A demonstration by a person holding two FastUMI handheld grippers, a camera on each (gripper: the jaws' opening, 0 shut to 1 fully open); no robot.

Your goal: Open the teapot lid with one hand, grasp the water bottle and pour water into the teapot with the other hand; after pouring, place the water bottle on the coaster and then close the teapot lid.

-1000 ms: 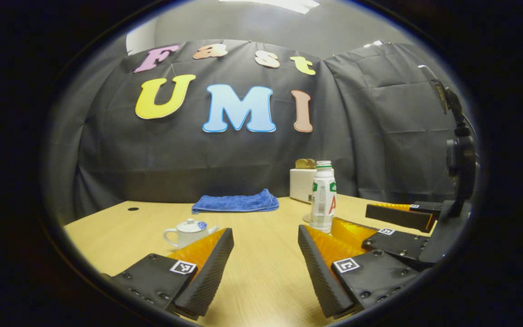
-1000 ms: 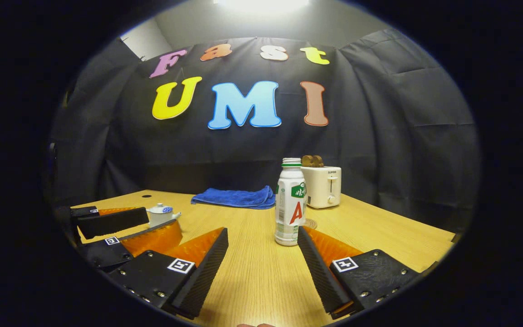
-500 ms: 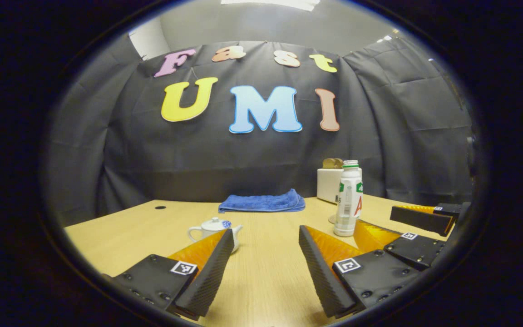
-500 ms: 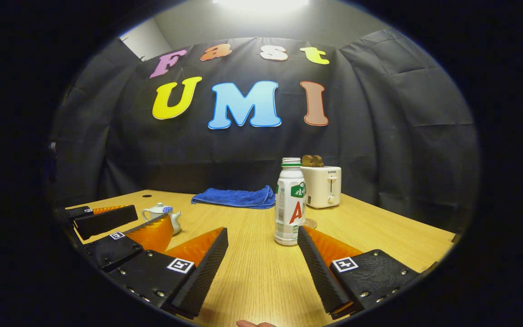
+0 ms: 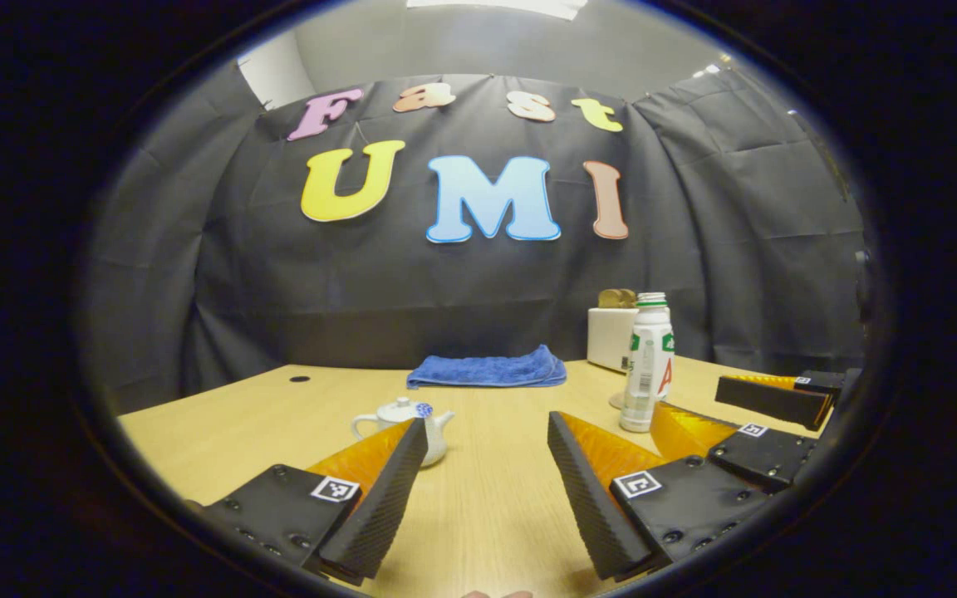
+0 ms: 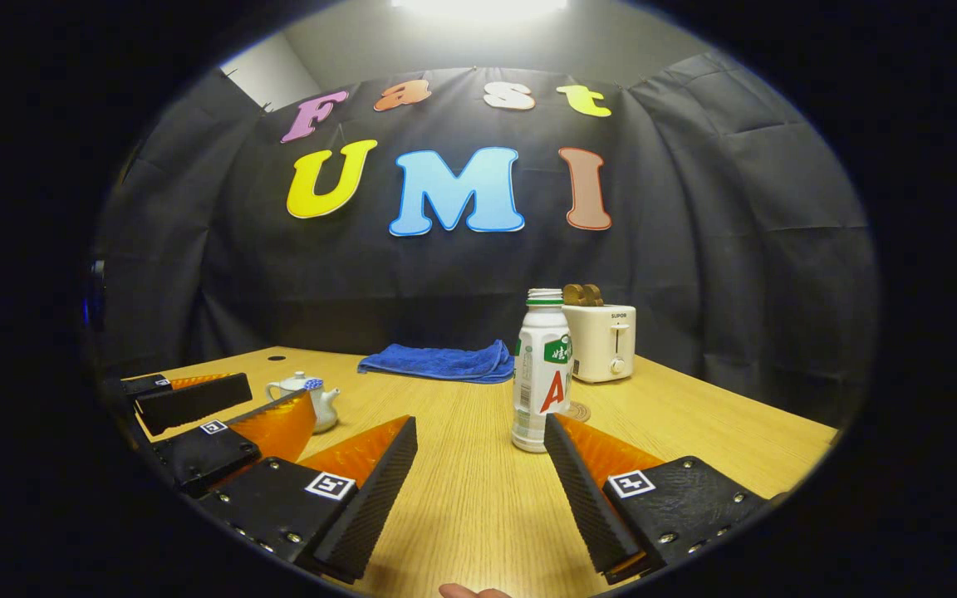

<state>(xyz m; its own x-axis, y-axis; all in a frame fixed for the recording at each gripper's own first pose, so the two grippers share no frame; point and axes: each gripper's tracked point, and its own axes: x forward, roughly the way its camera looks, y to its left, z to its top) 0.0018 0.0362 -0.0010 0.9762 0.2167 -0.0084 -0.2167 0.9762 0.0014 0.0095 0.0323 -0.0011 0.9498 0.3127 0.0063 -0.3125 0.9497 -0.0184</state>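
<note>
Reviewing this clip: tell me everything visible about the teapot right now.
The teapot is small, white and glossy, like ceramic, with a loop handle, a short spout and a blue pattern near the lid. It stands upright on the wooden table, lid on. Nothing grips it; the left gripper is open, short of it.

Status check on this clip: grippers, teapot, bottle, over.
Left gripper open, empty; right gripper open, empty. Teapot lid on. Water bottle upright on table, coaster behind it. No obstruction seen.
</note>
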